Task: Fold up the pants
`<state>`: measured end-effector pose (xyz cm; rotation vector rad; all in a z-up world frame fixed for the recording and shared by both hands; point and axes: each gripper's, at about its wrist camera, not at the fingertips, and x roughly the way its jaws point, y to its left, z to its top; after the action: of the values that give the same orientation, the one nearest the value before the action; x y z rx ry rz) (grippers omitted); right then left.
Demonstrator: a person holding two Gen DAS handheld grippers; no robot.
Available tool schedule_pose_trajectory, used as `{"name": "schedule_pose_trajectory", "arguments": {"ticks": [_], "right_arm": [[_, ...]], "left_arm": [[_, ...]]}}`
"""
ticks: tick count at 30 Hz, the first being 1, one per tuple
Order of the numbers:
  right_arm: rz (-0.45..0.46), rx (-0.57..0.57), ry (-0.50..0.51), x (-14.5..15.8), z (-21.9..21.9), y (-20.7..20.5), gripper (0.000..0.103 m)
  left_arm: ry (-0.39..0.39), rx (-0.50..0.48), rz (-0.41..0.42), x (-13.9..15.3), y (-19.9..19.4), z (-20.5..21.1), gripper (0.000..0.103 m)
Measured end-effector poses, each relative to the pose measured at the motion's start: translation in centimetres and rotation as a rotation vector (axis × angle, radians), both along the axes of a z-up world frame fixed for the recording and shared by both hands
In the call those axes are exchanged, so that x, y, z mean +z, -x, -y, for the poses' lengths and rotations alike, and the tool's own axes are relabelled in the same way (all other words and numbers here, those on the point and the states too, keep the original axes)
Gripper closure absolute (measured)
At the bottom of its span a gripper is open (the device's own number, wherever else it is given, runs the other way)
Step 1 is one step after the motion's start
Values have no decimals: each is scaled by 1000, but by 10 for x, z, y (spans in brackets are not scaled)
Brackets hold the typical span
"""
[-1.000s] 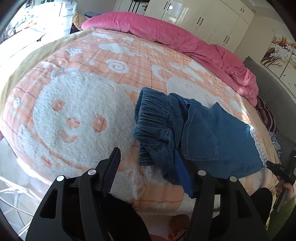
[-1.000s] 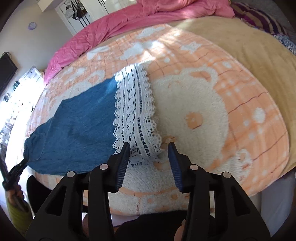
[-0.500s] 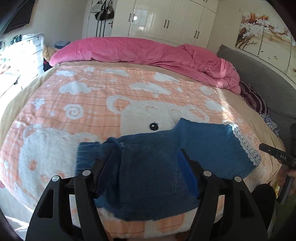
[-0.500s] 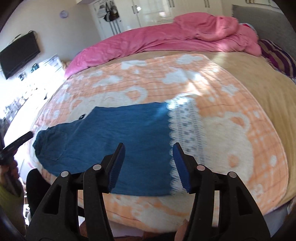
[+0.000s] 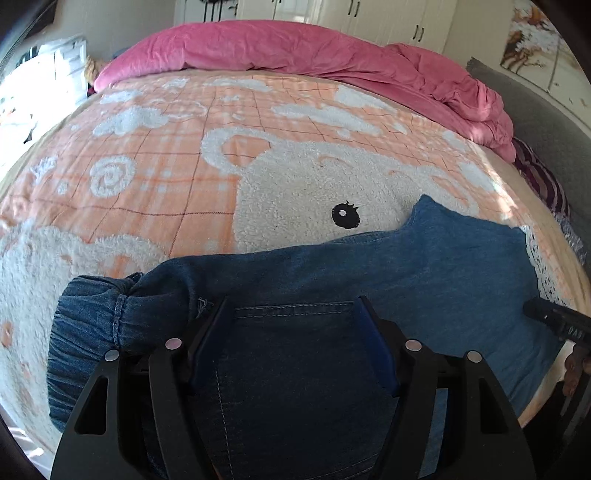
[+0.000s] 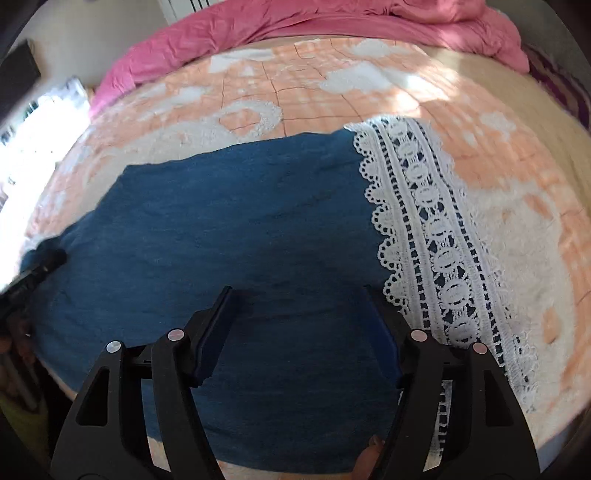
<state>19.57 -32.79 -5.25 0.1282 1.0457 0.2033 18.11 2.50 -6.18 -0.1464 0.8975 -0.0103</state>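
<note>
Blue denim pants point(image 5: 443, 266) lie flat along the near edge of the bed, with the gathered waistband point(image 5: 85, 332) at the left and a white lace hem point(image 6: 424, 221) at the right. My left gripper point(image 5: 291, 306) hovers open over the back pocket point(image 5: 295, 332), the denim below its fingers. In the right wrist view my right gripper point(image 6: 298, 293) hangs over the denim leg point(image 6: 221, 221) just left of the lace. Its jaws are opening and the pads press on nothing. Each gripper shows at the edge of the other's view.
The pants rest on an orange and white bear-pattern fleece blanket point(image 5: 184, 147). A crumpled pink duvet point(image 5: 295, 48) runs along the far side of the bed. White wardrobes point(image 5: 406, 22) stand behind, and a grey upholstered panel point(image 5: 535, 122) and striped cloth point(image 5: 543, 177) lie at the right.
Left gripper shifted from beside the waistband to above the back pocket. Right gripper shifted from the lace hem's corner onto the denim leg, and its jaws spread wider.
</note>
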Motion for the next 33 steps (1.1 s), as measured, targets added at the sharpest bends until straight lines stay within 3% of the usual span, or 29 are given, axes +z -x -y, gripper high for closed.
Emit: {"name": "schedule_pose_trajectory", "arguments": {"ticks": [2, 6, 12, 14, 17, 26, 33], "right_arm": [[33, 3, -10, 5, 0, 6, 42], [94, -24, -58, 28, 10, 22, 37], [165, -77, -84, 56, 34, 49, 30], [190, -93, -86, 65, 42, 59, 28], [220, -113, -78, 74, 53, 73, 24], [278, -198, -107, 89, 90, 105, 18], [286, -259, -140, 86, 112, 113, 15]], "left_arm": [[-36, -15, 12, 4, 4, 7, 35], [15, -25, 30, 24, 18, 13, 27], [17, -45, 76, 51, 41, 28, 25], [9, -50, 91, 59, 46, 35, 18], [6, -64, 107, 69, 51, 44, 17], [14, -139, 125, 88, 56, 76, 9], [-6, -237, 112, 92, 37, 123, 7]]}}
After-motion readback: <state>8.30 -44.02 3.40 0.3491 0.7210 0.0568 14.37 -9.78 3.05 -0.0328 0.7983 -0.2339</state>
